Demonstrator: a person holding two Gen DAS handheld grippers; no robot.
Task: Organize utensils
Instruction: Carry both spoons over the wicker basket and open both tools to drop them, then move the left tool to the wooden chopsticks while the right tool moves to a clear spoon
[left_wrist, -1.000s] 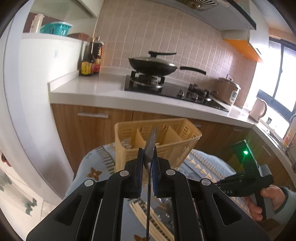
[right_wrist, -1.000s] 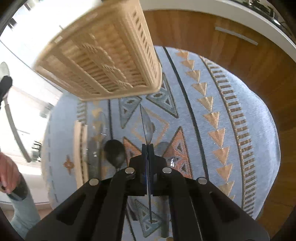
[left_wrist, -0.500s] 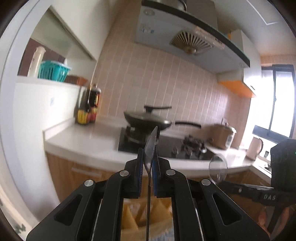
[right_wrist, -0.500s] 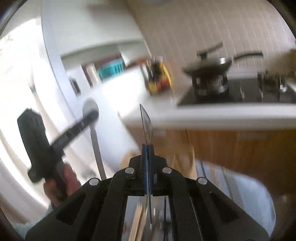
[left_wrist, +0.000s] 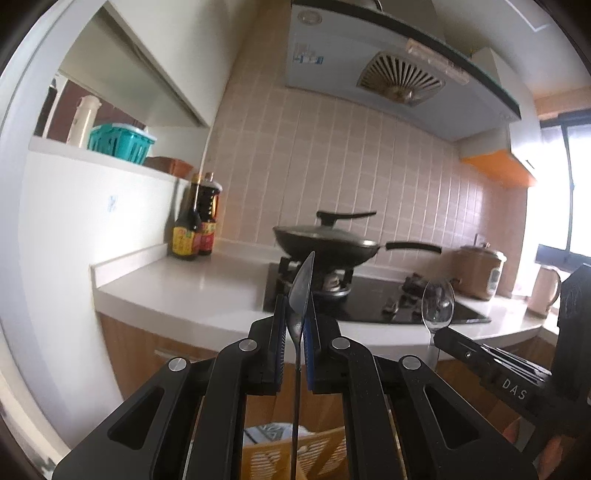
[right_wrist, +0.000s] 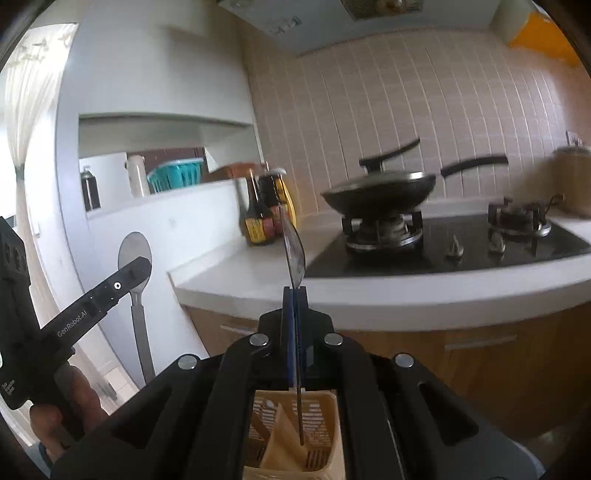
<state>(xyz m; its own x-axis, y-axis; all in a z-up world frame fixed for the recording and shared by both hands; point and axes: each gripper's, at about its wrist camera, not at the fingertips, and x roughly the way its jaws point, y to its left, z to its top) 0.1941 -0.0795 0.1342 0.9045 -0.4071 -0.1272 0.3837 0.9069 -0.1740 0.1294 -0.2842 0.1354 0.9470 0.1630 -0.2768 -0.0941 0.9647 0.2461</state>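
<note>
Steel spoon (left_wrist: 301, 295) clamped upright in left gripper (left_wrist: 295, 325), frame centre; right gripper (right_wrist: 293, 314) clamped second spoon (right_wrist: 293, 251) above beige basket (right_wrist: 295, 435), bottom centre.

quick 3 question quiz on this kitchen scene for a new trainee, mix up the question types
1. True or false: each claw is shut on a spoon held bowl-up.
2. What sits below the right claw? A) beige utensil basket B) sink C) plate
3. What rests on the stove burner?

Key:
1. True: left claw grips a spoon; the right one grips a clear spoon.
2. A, the basket.
3. A lidded black wok.
</note>
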